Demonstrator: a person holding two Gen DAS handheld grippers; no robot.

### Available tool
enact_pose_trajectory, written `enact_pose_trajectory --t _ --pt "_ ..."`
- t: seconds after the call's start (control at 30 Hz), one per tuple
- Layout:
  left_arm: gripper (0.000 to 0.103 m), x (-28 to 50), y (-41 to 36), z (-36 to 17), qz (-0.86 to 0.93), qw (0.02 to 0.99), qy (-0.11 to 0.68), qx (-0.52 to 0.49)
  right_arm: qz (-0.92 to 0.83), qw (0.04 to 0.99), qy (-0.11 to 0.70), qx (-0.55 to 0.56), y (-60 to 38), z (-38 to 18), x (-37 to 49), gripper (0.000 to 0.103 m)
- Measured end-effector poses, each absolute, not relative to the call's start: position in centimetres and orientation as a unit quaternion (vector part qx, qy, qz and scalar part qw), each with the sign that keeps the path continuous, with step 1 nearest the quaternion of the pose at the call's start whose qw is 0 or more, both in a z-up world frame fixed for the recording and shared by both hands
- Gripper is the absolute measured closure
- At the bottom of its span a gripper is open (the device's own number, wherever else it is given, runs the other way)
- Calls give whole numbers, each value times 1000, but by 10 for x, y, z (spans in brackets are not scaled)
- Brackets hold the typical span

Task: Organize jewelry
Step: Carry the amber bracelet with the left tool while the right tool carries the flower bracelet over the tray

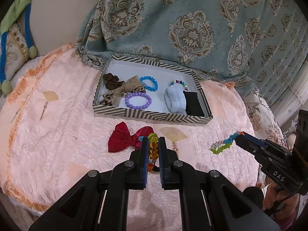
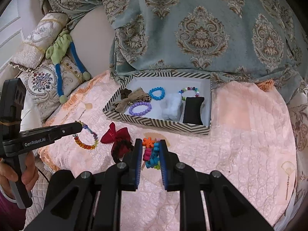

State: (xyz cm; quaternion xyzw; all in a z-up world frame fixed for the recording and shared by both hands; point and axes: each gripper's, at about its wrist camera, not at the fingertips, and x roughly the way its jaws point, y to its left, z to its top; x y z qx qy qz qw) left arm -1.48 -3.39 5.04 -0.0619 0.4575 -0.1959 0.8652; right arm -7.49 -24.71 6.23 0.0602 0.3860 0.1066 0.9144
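My left gripper (image 1: 153,144) is shut on a rainbow crystal-bead bracelet (image 1: 153,147), which hangs from its tips above the cloth in the right wrist view (image 2: 86,138). My right gripper (image 2: 151,148) is shut on a bracelet of bright flower beads (image 2: 151,152), seen dangling from it in the left wrist view (image 1: 223,144). A zigzag-striped box (image 1: 154,114) lies ahead, holding a purple bracelet (image 1: 138,101), a blue bracelet (image 1: 149,83), a multicoloured bead bracelet (image 1: 179,82), a leopard bow (image 1: 123,90), a fluffy blue scrunchie (image 1: 174,100) and a black cushion (image 1: 193,103).
A red bow (image 1: 125,138) lies on the pink cloth (image 1: 57,134) in front of the box, next to a fan-shaped earring (image 1: 173,134). Another fan earring (image 1: 49,98) and drop earrings lie at the left. A patterned teal curtain (image 1: 192,28) hangs behind. Cushions (image 2: 42,77) sit far left.
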Motion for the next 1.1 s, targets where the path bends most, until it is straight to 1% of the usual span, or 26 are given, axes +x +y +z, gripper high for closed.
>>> enact_pose_trajectory --t 0.6,1.1 --pt "103 25 -49 45 -162 877 452 -9 111 909 400 39 -234 59 -31 86" --pt "103 114 -43 31 -123 881 458 11 118 903 412 28 -225 51 66 86"
